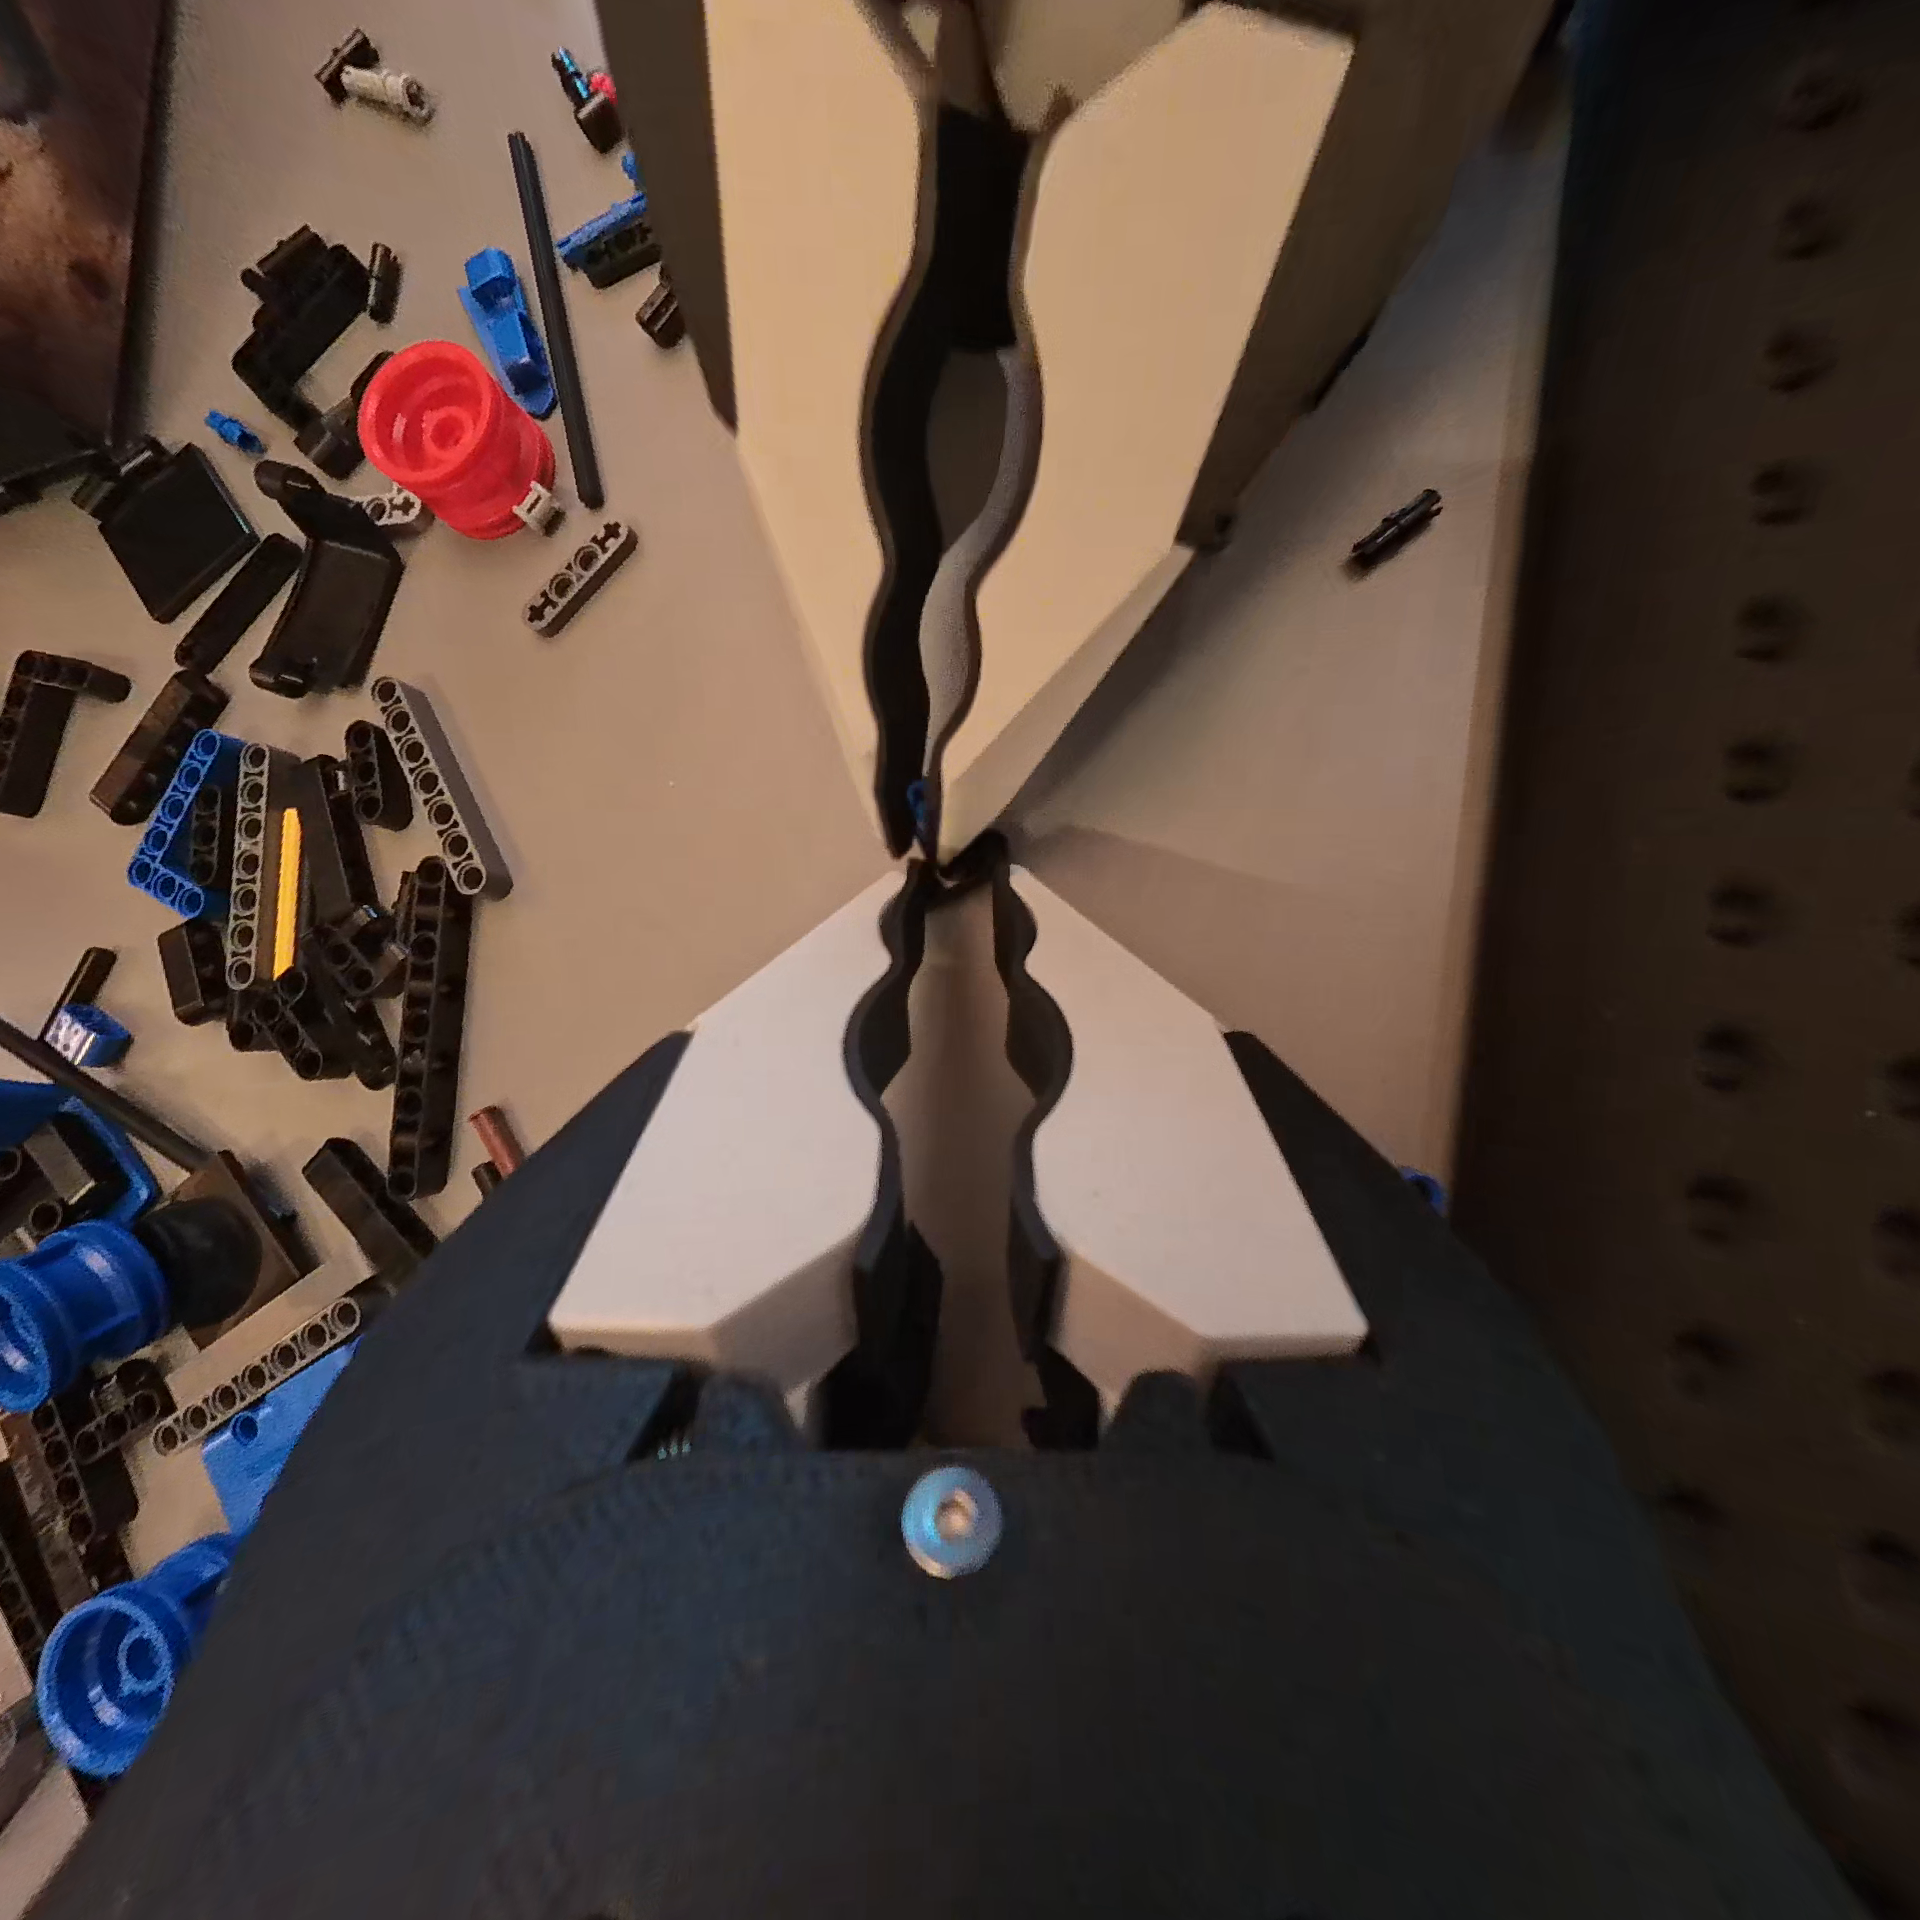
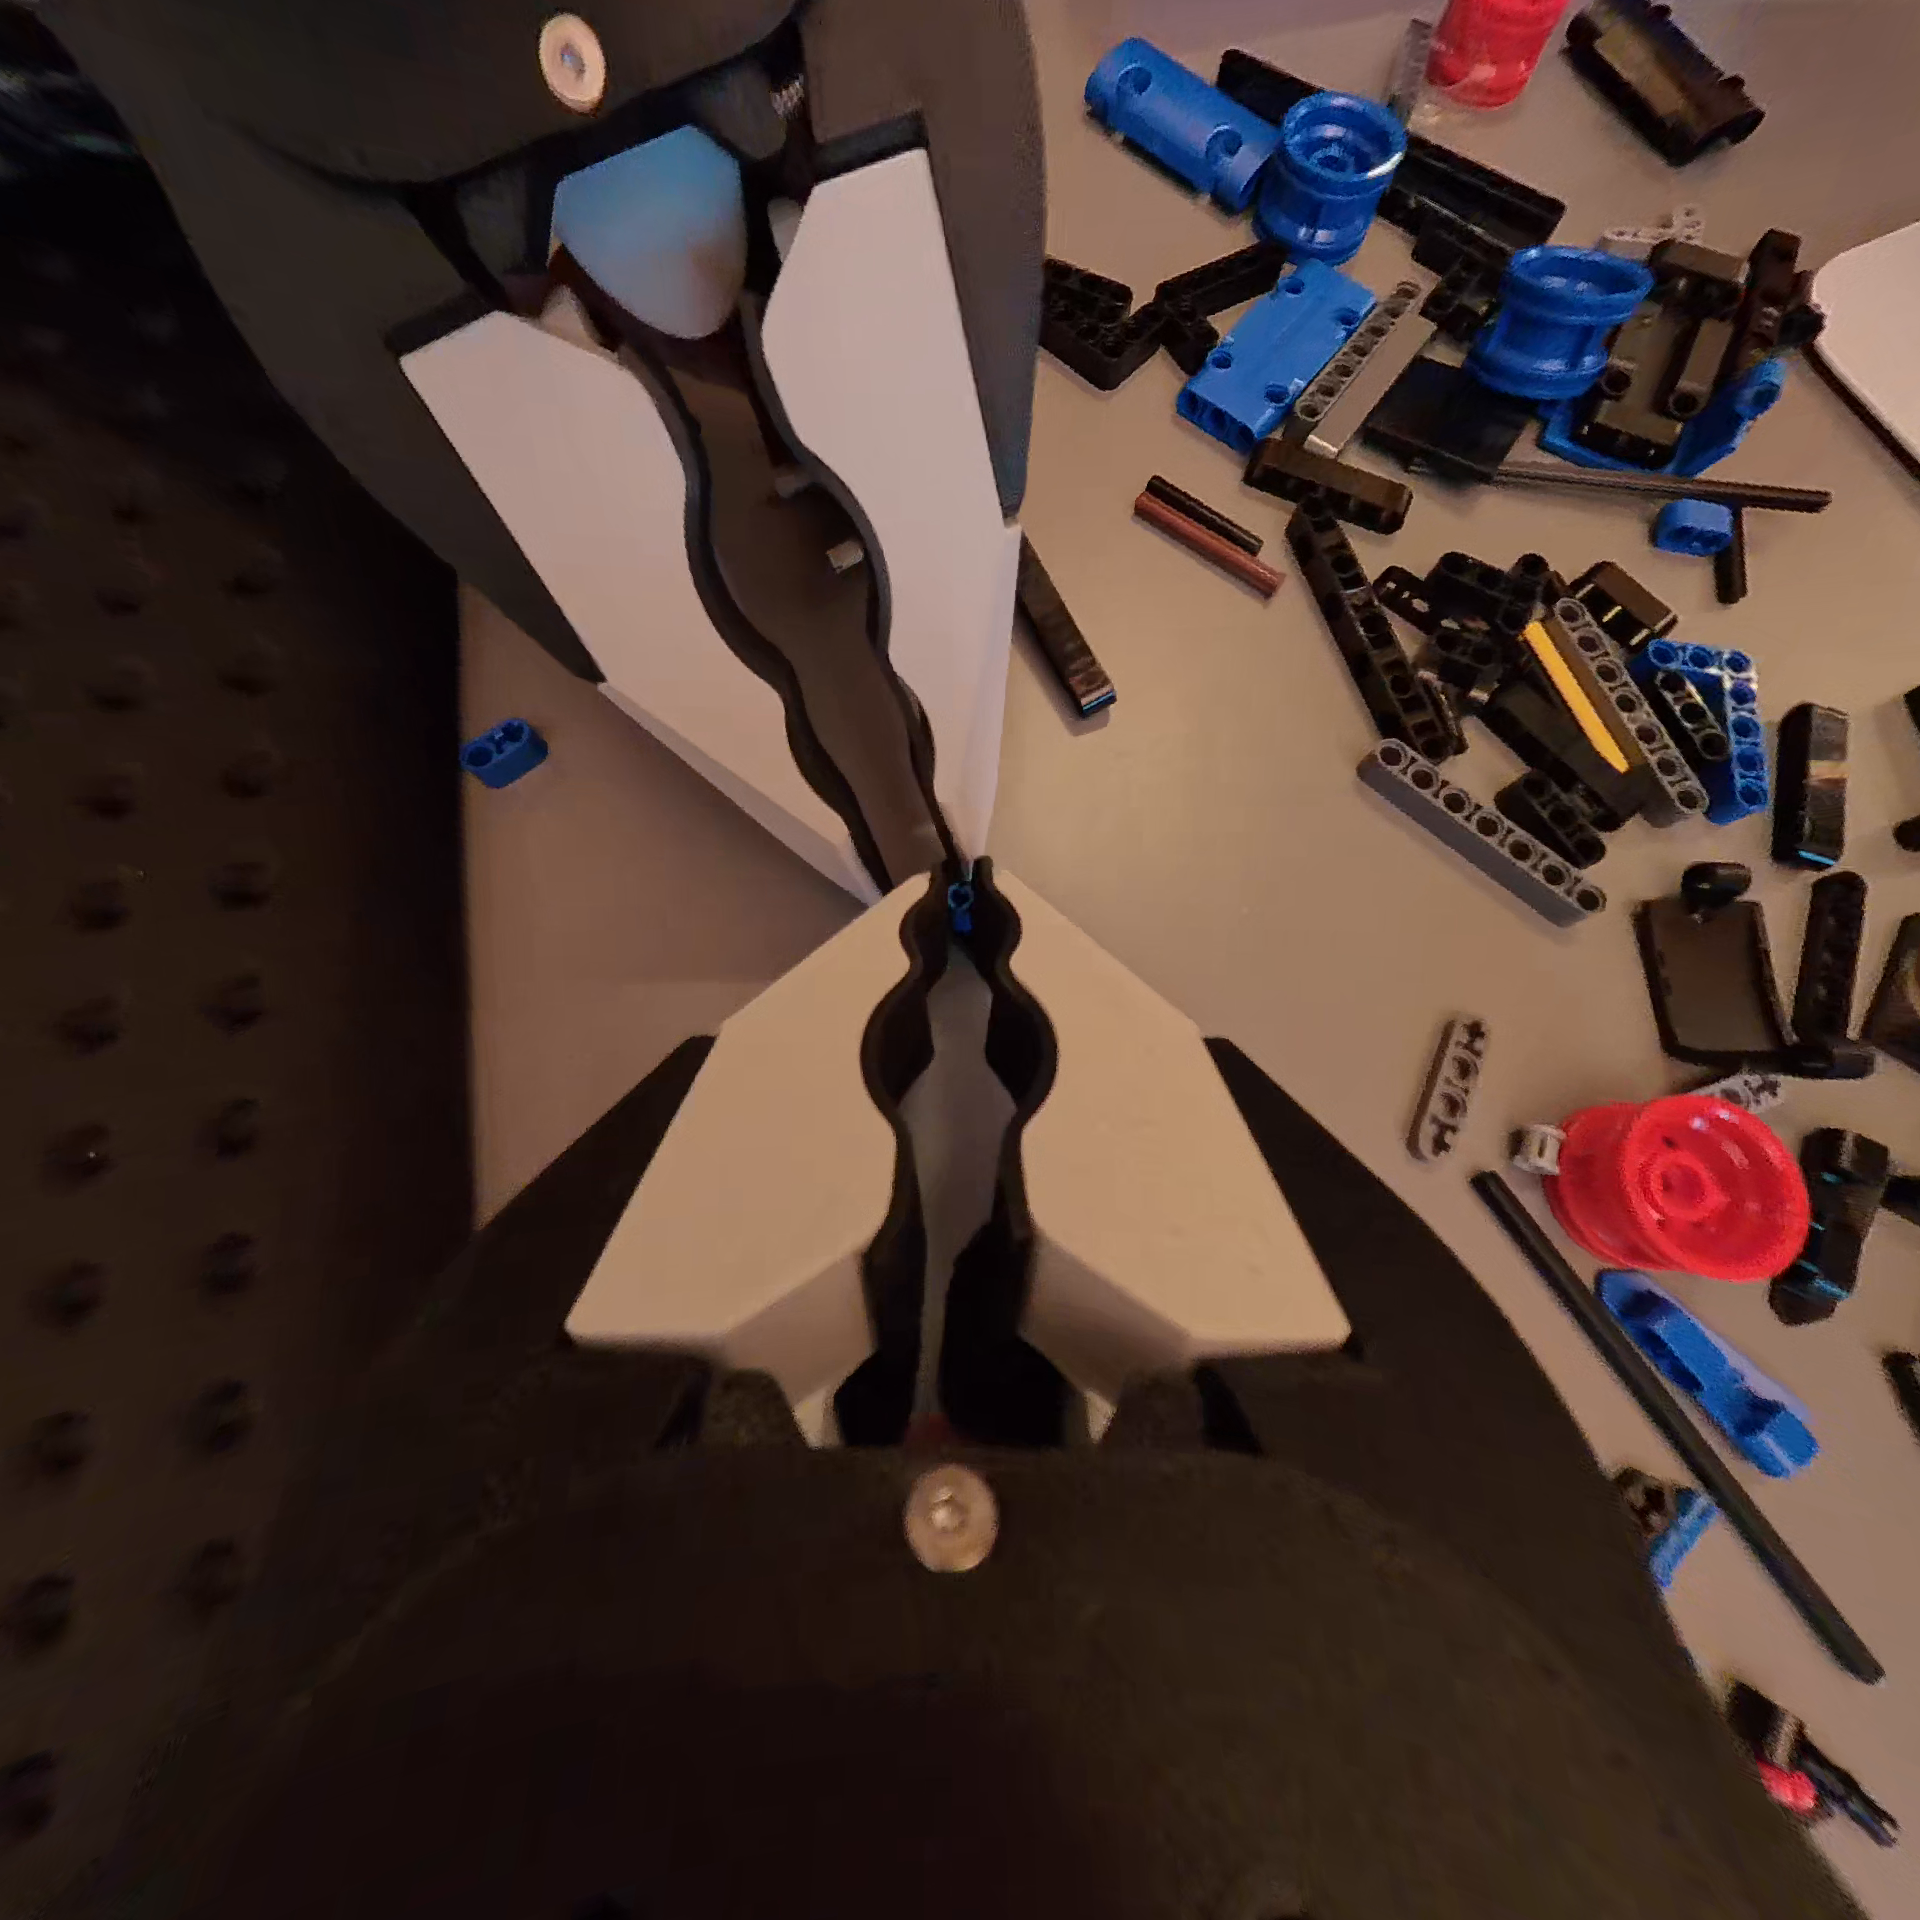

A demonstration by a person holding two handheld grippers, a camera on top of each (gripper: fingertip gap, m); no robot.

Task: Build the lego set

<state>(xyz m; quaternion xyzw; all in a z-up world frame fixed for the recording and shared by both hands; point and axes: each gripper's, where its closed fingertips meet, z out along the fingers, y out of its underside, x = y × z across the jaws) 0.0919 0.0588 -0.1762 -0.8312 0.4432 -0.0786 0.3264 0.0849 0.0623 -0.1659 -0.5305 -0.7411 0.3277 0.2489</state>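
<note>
While a tiny blue pin (image 2: 962, 896) sits pinched at the right gripper (image 2: 961, 883) tips, the left gripper (image 1: 951, 868) meets it tip to tip, fingers narrow on a small black piece (image 1: 977, 860), above the grey table (image 1: 665, 727); loose Lego parts (image 1: 312, 831) lie well aside.

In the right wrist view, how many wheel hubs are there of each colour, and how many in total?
Blue wheel hubs: 2
Red wheel hubs: 2, one cut by the top edge
Total: 4
</note>
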